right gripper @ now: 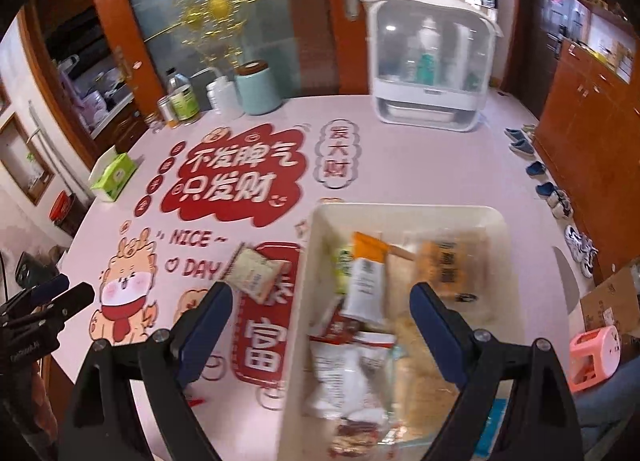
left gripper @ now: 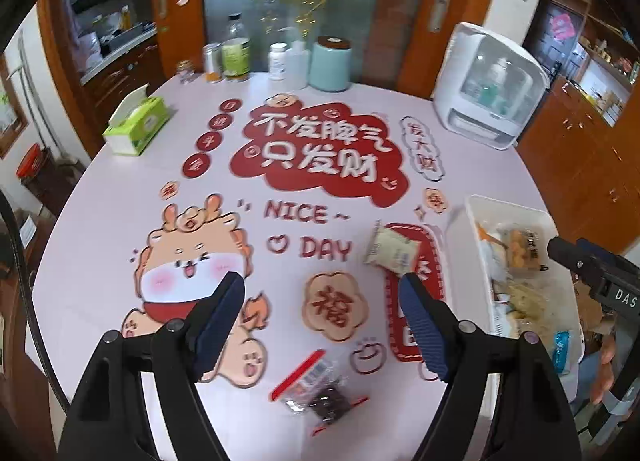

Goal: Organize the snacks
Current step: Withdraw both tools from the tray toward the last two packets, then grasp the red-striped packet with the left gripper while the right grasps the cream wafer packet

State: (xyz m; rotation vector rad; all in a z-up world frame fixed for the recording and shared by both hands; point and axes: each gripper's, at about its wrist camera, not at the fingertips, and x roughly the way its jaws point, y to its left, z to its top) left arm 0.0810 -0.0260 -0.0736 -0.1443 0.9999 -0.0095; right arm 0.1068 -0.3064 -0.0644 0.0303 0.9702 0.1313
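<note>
here both grippers, left gripper (left gripper: 320, 301) and right gripper (right gripper: 320, 313), hang wide-jawed, holding nothing.

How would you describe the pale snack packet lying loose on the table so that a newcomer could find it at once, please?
Start at the white bin of snacks on the table's right side. Just left of its far corner, on the red printed panel beside the word DAY, lies the pale cream packet. Unlike the clear, red-striped bag of dark snacks nearer the left gripper, it is opaque with crimped ends.
</note>
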